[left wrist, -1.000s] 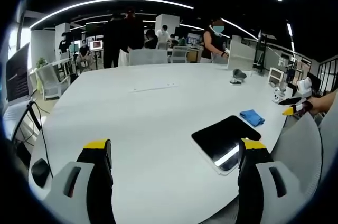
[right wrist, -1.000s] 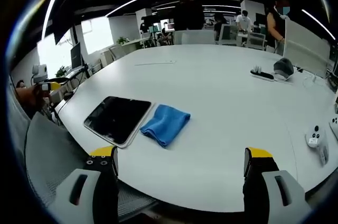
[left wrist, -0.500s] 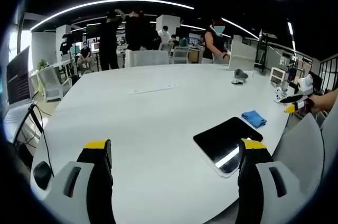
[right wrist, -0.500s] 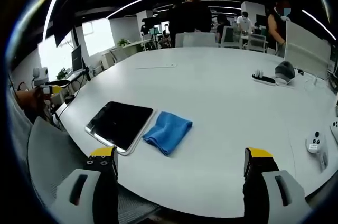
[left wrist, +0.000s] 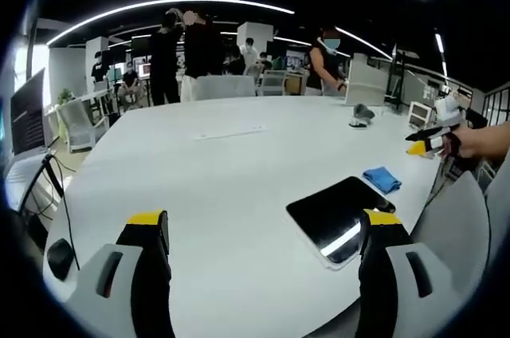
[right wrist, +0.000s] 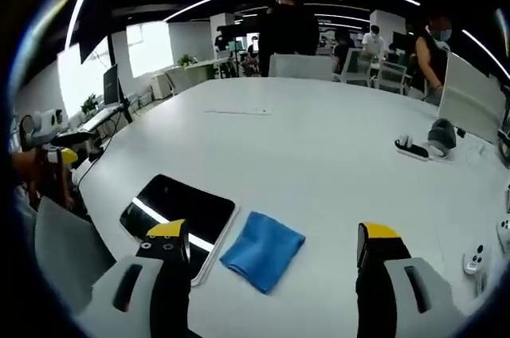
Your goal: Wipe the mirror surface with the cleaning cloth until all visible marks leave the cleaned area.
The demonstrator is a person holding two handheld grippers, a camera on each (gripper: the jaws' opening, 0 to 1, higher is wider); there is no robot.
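Observation:
A dark rectangular mirror [left wrist: 333,212] lies flat on the white table [left wrist: 239,170], with a folded blue cloth [left wrist: 381,178] just beyond it. In the right gripper view the mirror [right wrist: 175,212] sits left of the cloth [right wrist: 263,250], both close in front of my jaws. My left gripper [left wrist: 267,230] is open and holds nothing, its right jaw overlapping the mirror's near corner. My right gripper [right wrist: 271,246] is open too, hovering above the cloth. In the left gripper view the right gripper [left wrist: 430,140] appears at the far right in a hand. At the left edge of the right gripper view is the left gripper [right wrist: 48,151].
A power strip and a grey object [right wrist: 422,145] lie on the table's right side. White controllers [right wrist: 478,258] rest near its right edge. A thin strip [left wrist: 227,132] lies mid-table. A laptop [left wrist: 28,127] and cables sit at the left. People and chairs stand beyond the far edge.
My right gripper has moved forward and lower over the table, so mirror and cloth now sit between its jaws. The left view barely shifted. People at the back moved.

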